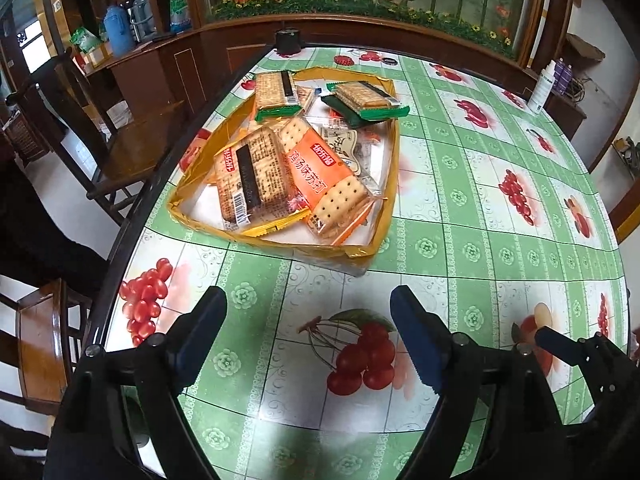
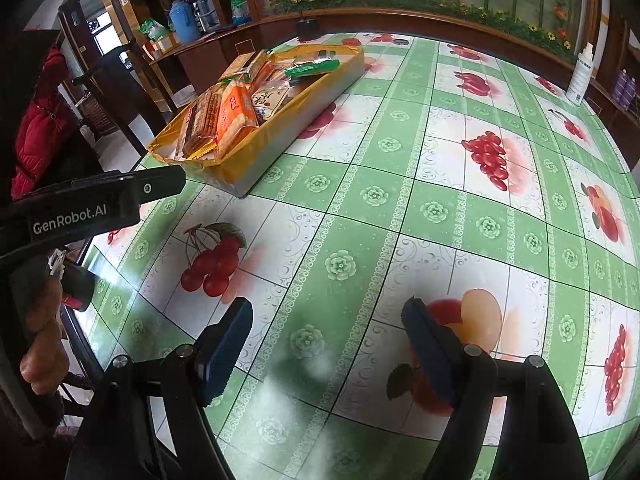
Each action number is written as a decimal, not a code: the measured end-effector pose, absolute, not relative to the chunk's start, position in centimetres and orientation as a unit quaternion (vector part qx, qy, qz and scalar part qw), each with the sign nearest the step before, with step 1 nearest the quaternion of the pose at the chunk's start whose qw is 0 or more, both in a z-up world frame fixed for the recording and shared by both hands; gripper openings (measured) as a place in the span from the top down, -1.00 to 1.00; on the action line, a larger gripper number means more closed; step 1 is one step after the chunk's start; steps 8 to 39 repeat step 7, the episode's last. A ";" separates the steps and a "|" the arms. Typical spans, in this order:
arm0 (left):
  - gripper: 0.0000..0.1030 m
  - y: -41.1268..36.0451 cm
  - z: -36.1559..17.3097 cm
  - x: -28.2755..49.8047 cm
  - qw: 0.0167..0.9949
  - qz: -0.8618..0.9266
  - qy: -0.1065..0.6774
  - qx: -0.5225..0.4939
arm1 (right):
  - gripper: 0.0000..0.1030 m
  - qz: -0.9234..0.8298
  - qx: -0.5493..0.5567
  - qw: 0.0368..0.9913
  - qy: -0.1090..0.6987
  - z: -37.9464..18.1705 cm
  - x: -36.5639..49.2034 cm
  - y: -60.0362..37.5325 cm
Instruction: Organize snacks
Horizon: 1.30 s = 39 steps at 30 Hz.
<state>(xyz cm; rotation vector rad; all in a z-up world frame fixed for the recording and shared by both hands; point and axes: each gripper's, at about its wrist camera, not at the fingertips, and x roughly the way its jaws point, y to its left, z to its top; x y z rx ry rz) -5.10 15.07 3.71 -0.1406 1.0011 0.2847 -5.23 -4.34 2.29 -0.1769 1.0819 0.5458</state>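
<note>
A shallow yellow-rimmed tray (image 1: 188, 188) sits near the table's left edge, holding several snack packs. Among them are an orange cracker pack (image 1: 320, 168), a brown-backed cracker pack (image 1: 248, 176) and green-edged packs (image 1: 364, 100) at the far end. My left gripper (image 1: 308, 336) hovers open over the tablecloth just in front of the tray, nothing between its blue pads. In the right wrist view the same tray (image 2: 256, 152) lies at the upper left, with my right gripper (image 2: 328, 348) open and empty above a printed fruit tile. The left gripper's black body (image 2: 100, 204) shows at the left, held by a hand (image 2: 40, 344).
The table (image 1: 480, 208) wears a green and white fruit-print cloth. A white bottle (image 2: 582, 76) stands on the ledge at the far right. A small black device (image 1: 289, 39) sits at the far table edge. Wooden chairs (image 1: 132, 148) stand off the left side.
</note>
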 end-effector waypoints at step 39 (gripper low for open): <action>-0.64 15.2 3.6 -5.1 0.865 0.145 0.476 -0.065 | -0.55 0.254 -0.083 0.818 0.509 2.2 -5.2 -4.3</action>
